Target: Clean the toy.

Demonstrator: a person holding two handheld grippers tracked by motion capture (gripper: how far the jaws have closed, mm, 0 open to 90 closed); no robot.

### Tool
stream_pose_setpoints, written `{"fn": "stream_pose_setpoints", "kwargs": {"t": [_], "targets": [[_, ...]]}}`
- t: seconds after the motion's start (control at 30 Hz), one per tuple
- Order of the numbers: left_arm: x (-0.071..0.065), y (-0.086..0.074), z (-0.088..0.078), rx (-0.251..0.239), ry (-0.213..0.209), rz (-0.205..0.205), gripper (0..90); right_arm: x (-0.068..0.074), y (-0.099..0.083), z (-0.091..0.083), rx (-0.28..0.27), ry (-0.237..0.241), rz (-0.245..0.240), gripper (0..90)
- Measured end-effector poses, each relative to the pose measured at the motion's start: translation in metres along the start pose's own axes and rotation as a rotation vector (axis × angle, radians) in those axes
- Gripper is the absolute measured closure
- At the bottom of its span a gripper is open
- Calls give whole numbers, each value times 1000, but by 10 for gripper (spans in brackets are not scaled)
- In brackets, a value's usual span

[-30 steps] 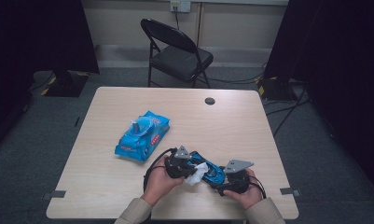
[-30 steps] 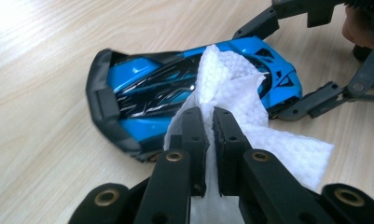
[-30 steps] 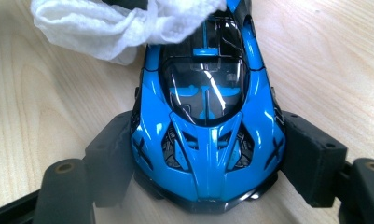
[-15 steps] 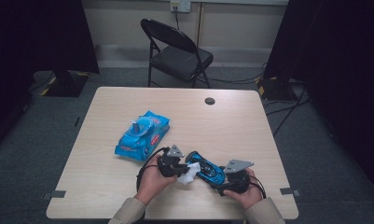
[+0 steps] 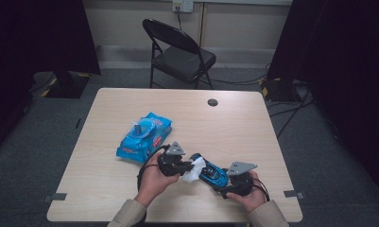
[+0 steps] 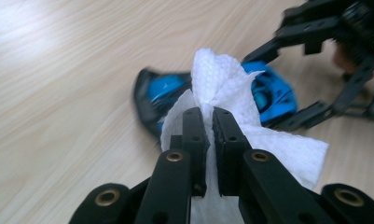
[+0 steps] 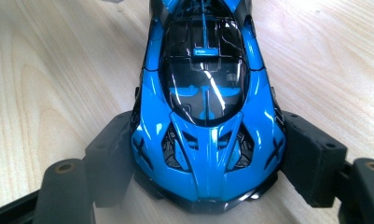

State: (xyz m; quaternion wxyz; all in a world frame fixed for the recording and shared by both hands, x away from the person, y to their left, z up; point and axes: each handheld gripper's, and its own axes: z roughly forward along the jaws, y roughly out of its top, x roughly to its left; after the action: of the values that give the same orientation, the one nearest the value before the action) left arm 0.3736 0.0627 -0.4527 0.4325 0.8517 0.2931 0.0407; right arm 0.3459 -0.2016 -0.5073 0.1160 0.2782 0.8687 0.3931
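High view: table (image 5: 253, 123) carries a blue wipes pack (image 5: 143, 135) left of centre and a small black round thing (image 5: 212, 102) near the far edge. Both hands work at the near edge. Left gripper (image 5: 183, 166) has its jaws pinched tight on a white wipe (image 5: 194, 169), which lies against the front end of a blue toy car (image 5: 212, 174). Right gripper (image 5: 223, 184) clamps the car's other end, pads pressed on both flanks; the car sits on the tabletop between the two hands, well apart from the pack.
Left gripper view: wipe (image 6: 224, 88) bunched between the closed pads and folded over the car (image 6: 268, 95), right gripper (image 6: 336, 70) beyond.
Right gripper view: car (image 7: 205, 107) seated squarely between the pads, wheels on wood
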Motion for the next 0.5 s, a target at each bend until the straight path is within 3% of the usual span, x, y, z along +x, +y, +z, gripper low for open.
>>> {"fn": "stream_pose_setpoints", "kwargs": {"t": [0.3, 0.47, 0.5], "targets": [[-35, 22, 50, 7, -83, 83, 847, 0, 0, 0, 0, 1, -1, 261], [-45, 16, 73, 31, -87, 135, 835, 0, 0, 0, 0, 2, -1, 260], [-45, 13, 75, 17, -98, 137, 829, 0, 0, 0, 0, 1, -1, 260]]}}
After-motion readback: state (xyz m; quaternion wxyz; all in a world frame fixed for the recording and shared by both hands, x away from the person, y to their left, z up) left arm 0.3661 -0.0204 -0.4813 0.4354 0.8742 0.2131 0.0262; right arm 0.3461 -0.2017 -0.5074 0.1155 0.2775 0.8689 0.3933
